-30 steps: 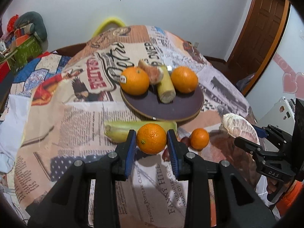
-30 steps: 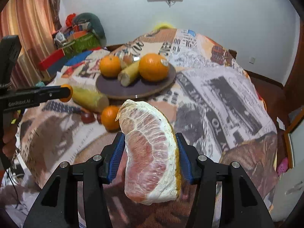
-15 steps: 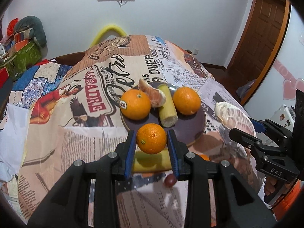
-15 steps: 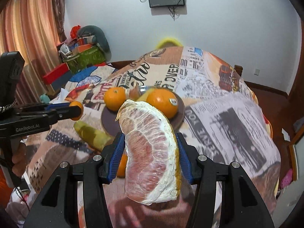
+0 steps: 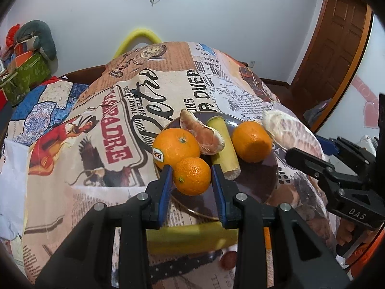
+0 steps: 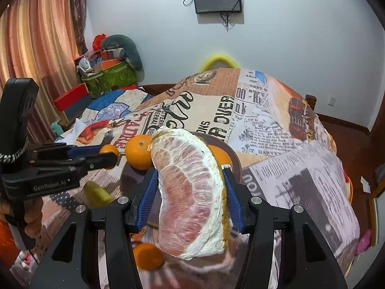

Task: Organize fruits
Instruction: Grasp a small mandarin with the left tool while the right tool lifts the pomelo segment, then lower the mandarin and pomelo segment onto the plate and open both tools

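My left gripper (image 5: 192, 177) is shut on a small mandarin (image 5: 192, 179), held over the near rim of the dark round plate (image 5: 259, 185). On the plate lie a large orange with a sticker (image 5: 174, 148), a peeled pomelo piece (image 5: 203, 134), a pale sugarcane stick (image 5: 223, 148) and a second orange (image 5: 251, 142). My right gripper (image 6: 190, 183) is shut on a big peeled pomelo wedge (image 6: 190, 192), which hangs over the plate's right side (image 6: 237, 166). In the left wrist view that wedge (image 5: 291, 132) shows at right.
A yellow-green fruit (image 5: 192, 238) and a small dark red fruit (image 5: 228, 260) lie on the newspaper-print cloth (image 5: 115, 125) in front of the plate. Another mandarin (image 6: 148, 256) sits below the right gripper. A yellow chair back (image 5: 139, 39) stands behind the table. A wooden door (image 5: 336, 48) is at right.
Both grippers moved forward towards the plate with their fruit. The mandarin went from above the bare cloth to over the plate's near rim; the pomelo wedge closed in on the plate's right side.
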The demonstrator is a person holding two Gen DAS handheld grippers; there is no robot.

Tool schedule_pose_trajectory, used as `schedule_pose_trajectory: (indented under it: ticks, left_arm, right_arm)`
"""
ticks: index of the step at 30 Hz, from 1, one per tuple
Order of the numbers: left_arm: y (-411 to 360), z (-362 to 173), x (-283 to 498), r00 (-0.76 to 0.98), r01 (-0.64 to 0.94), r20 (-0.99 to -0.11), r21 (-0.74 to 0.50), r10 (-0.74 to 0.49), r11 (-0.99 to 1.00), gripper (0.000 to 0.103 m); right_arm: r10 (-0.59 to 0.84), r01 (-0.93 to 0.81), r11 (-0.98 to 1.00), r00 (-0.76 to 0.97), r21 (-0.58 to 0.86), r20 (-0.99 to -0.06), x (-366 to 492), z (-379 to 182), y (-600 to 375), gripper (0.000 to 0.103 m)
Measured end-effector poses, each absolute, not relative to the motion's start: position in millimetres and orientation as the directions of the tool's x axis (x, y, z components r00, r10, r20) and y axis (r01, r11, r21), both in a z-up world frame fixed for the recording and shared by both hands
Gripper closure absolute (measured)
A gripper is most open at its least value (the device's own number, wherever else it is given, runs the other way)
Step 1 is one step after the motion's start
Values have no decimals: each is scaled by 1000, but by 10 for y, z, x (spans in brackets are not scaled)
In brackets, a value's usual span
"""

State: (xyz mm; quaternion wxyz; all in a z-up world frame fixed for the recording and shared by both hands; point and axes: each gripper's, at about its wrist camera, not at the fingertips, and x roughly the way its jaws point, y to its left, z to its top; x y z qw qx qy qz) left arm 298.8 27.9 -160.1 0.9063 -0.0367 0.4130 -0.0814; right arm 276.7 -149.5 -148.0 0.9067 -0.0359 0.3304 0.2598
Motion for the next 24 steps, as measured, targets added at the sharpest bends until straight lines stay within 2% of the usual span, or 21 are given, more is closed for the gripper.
schedule_pose_trajectory:
  ticks: [24]
  left_arm:
    - [207, -1872, 3235, 585, 151, -782, -154, -214, 976, 70]
  right_arm:
    - [468, -545, 833, 601, 96, -648, 3088, -1673, -1213, 52]
